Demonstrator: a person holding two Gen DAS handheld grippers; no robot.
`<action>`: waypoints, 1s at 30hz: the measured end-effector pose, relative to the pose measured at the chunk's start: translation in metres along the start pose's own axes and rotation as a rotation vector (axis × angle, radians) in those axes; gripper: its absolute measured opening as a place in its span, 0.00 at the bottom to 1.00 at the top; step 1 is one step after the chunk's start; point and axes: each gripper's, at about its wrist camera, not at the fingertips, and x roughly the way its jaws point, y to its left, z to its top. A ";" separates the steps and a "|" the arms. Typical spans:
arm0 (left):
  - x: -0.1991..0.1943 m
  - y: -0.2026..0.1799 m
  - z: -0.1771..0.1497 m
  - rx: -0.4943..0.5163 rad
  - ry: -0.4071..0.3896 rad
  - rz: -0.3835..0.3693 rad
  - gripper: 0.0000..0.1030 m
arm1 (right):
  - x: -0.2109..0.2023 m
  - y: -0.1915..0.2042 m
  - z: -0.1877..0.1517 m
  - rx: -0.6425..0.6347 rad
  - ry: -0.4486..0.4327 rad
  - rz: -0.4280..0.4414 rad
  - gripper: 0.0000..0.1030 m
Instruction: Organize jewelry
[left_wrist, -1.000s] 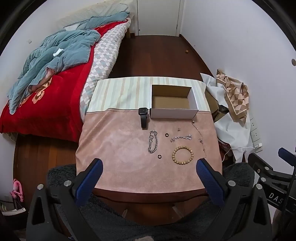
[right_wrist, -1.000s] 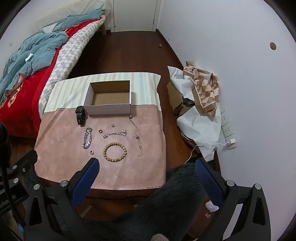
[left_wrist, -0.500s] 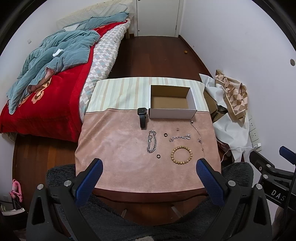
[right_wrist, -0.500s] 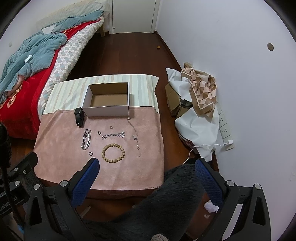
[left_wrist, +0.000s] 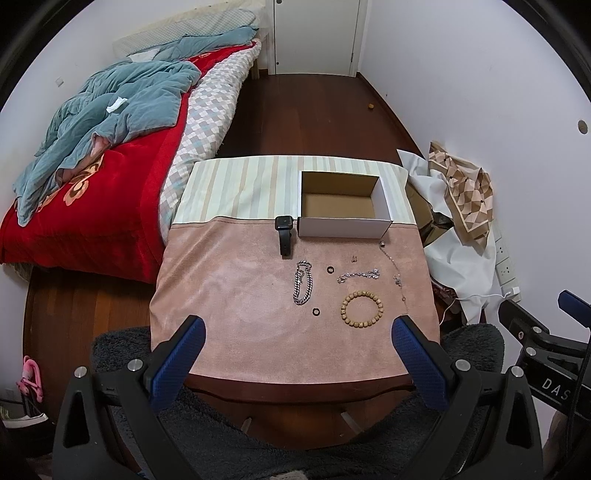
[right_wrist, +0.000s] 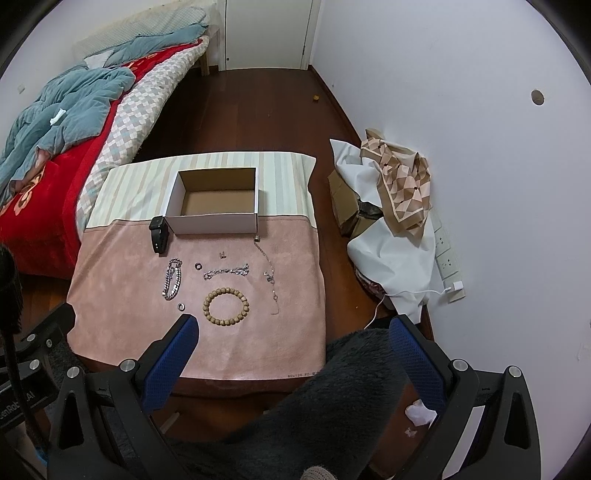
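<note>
While both grippers hang back from the near edge of the table, neither touches anything. At the bottom of the left wrist view, the left gripper (left_wrist: 295, 343) has its blue-padded fingers (left_wrist: 179, 360) spread wide with only the pink cloth (left_wrist: 229, 288) between them. The right gripper (right_wrist: 293, 343) is parted just as wide in its own view and holds nothing; its right finger (right_wrist: 415, 363) lies over the dark wood floor and a fuzzy dark sleeve (right_wrist: 332, 406) at lower centre.

All the jewelry lies on the pink cloth at frame centre: a black watch (left_wrist: 284, 234) just left of the open cardboard box (left_wrist: 343, 225), a silver chain bracelet (left_wrist: 303, 282), a thinner silver bracelet (left_wrist: 358, 275), a wooden bead bracelet (left_wrist: 362, 308), two small dark rings (left_wrist: 330, 270) (left_wrist: 316, 312), a tiny pair of earrings (left_wrist: 354, 258) and a thin necklace (left_wrist: 395, 269) running down the right side. The box is empty.

Only the left view shows the right gripper's black frame at the right edge, and a pink item on the floor at lower left. Only the right view shows a white crumpled scrap (right_wrist: 419, 410) on the floor at lower right and the left gripper's frame at the left edge.

Compared with a second ago, the table sits slightly lower and nearer in both views, while the jewelry layout is unchanged.
</note>
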 end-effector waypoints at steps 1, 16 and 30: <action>0.000 0.000 0.000 0.000 0.000 0.000 1.00 | 0.000 0.000 0.000 0.001 0.000 0.001 1.00; -0.011 -0.002 0.004 -0.014 -0.020 -0.001 1.00 | -0.011 0.001 0.000 -0.007 -0.032 -0.005 1.00; -0.012 -0.001 0.003 -0.016 -0.023 -0.003 1.00 | -0.013 0.004 -0.002 -0.008 -0.038 -0.006 1.00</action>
